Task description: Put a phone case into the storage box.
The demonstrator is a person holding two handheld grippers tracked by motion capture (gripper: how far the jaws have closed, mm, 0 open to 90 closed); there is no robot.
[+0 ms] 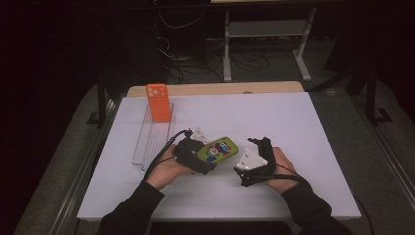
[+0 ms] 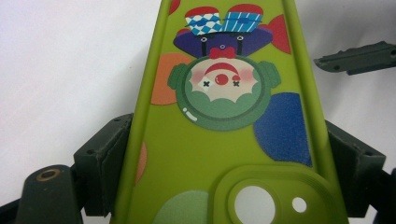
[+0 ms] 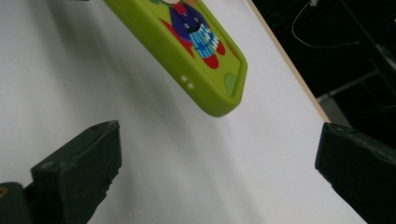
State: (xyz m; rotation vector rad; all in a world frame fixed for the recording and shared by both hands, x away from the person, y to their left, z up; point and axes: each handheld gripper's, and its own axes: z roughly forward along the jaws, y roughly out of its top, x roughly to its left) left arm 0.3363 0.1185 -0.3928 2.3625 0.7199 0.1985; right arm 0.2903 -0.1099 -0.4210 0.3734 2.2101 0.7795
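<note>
A lime-green phone case (image 1: 219, 149) printed with a cartoon clown is held just above the white table, and my left gripper (image 1: 203, 157) is shut on its camera end. In the left gripper view the case (image 2: 224, 130) runs up between the two black jaws, which press on its long sides. My right gripper (image 1: 258, 147) stands open a little to the right of the case's free end. In the right gripper view the case's far corner (image 3: 205, 70) hangs ahead of the wide-apart jaws, apart from them. An orange phone case (image 1: 158, 102) stands upright in a clear rack (image 1: 152, 139).
The white tabletop (image 1: 293, 127) spreads out to the right and behind the grippers. The clear rack lies along the table's left side. Beyond the table's far edge is a dark floor with cables and a white desk frame (image 1: 264, 44).
</note>
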